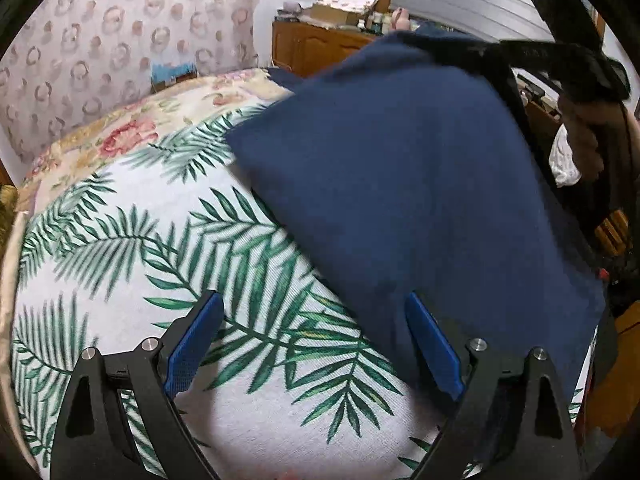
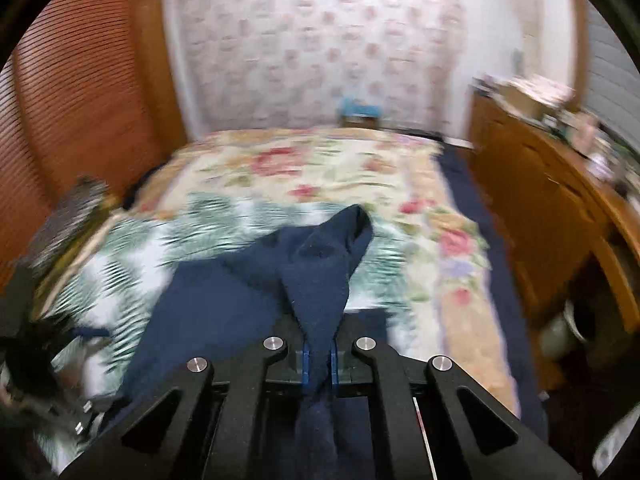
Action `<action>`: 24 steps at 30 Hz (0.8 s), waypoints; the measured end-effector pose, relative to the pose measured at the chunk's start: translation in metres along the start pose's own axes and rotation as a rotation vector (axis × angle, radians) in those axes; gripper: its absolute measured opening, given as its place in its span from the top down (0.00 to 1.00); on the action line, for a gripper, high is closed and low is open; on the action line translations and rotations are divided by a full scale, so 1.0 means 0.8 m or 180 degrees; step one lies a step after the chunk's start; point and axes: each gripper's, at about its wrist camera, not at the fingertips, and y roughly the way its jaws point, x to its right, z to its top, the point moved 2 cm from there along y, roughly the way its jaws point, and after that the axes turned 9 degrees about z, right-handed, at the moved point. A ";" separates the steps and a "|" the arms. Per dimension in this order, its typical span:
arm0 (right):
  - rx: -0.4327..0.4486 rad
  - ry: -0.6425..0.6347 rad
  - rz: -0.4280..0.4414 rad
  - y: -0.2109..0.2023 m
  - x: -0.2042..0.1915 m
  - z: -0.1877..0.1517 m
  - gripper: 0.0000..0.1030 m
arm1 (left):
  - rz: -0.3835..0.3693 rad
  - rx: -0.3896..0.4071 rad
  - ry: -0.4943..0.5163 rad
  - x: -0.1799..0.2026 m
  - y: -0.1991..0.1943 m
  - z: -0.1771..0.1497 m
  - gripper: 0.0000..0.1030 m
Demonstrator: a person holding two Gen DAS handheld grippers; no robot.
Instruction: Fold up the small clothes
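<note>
A dark blue cloth [image 1: 400, 184] hangs lifted by one pinched corner, its lower part draping onto the leaf-print sheet.

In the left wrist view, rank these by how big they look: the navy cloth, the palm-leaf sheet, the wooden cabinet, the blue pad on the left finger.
1. navy cloth and palm-leaf sheet: similar area, too close to rank; the cloth hangs nearer.
2. wooden cabinet, far off.
3. blue pad, though nearest.

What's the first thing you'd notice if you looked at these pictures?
The big navy blue cloth, lifted over the palm-leaf sheet. The right gripper pinches a bunched corner of it, while the left gripper stands wide open at its edge. Behind lies a rose-patterned bedspread.
</note>
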 end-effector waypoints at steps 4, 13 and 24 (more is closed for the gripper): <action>-0.0261 0.0062 -0.0209 0.024 0.019 -0.014 0.82 | 0.0078 -0.0032 0.0095 0.010 0.001 0.001 0.07; -0.0327 0.0037 -0.0082 0.006 0.018 -0.035 0.61 | 0.0151 -0.0074 0.0112 0.009 0.005 0.001 0.00; -0.0426 -0.0160 0.0160 -0.112 -0.008 -0.163 0.60 | 0.0010 0.0013 -0.0040 0.005 -0.009 -0.006 0.01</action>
